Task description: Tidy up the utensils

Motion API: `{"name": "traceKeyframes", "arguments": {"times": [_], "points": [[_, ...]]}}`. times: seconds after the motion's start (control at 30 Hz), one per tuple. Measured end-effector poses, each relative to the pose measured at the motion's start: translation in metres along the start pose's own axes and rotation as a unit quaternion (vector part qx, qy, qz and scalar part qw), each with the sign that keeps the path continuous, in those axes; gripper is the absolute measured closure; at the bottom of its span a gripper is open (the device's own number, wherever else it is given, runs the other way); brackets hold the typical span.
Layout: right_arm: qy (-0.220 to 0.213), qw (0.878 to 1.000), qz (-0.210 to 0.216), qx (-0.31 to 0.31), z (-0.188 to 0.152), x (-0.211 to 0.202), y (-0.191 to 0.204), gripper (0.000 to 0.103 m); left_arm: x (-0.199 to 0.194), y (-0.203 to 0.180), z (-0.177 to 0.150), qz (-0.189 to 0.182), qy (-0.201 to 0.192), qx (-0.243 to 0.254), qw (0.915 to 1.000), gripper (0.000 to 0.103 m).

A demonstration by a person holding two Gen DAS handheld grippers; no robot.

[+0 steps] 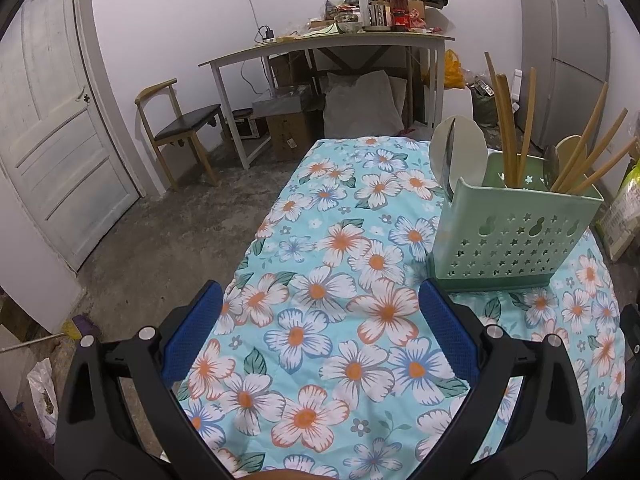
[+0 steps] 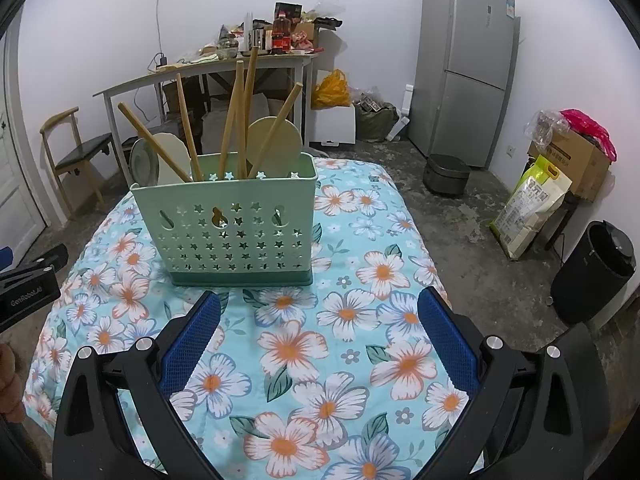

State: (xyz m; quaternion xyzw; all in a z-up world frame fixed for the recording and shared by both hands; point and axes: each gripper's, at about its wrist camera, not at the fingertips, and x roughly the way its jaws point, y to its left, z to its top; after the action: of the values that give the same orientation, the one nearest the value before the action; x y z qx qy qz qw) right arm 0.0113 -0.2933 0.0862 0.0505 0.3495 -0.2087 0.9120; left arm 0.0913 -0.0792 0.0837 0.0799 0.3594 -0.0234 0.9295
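Observation:
A pale green perforated utensil holder stands upright on a table with a floral cloth. It also shows at the right of the left wrist view. Several wooden chopsticks and round-headed spoons stand in it; they also show in the left wrist view. My right gripper is open and empty, just in front of the holder. My left gripper is open and empty, to the left of the holder. Part of the left gripper's body shows at the left edge of the right wrist view.
A wooden chair and a cluttered side table stand behind the table. A fridge, a black pot, a rice bag and a black bin are on the floor to the right. A door is at the left.

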Motion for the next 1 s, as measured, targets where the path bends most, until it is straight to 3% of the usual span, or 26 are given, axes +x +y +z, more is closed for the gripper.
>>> {"name": "traceKeyframes", "arguments": {"times": [1.0], "points": [[0.007,1.000,0.013,0.004,-0.0007,0.0020,0.0013,0.007,0.0073,-0.0012,-0.0007,0.000,0.007,0.004,1.0000,0.008]]}}
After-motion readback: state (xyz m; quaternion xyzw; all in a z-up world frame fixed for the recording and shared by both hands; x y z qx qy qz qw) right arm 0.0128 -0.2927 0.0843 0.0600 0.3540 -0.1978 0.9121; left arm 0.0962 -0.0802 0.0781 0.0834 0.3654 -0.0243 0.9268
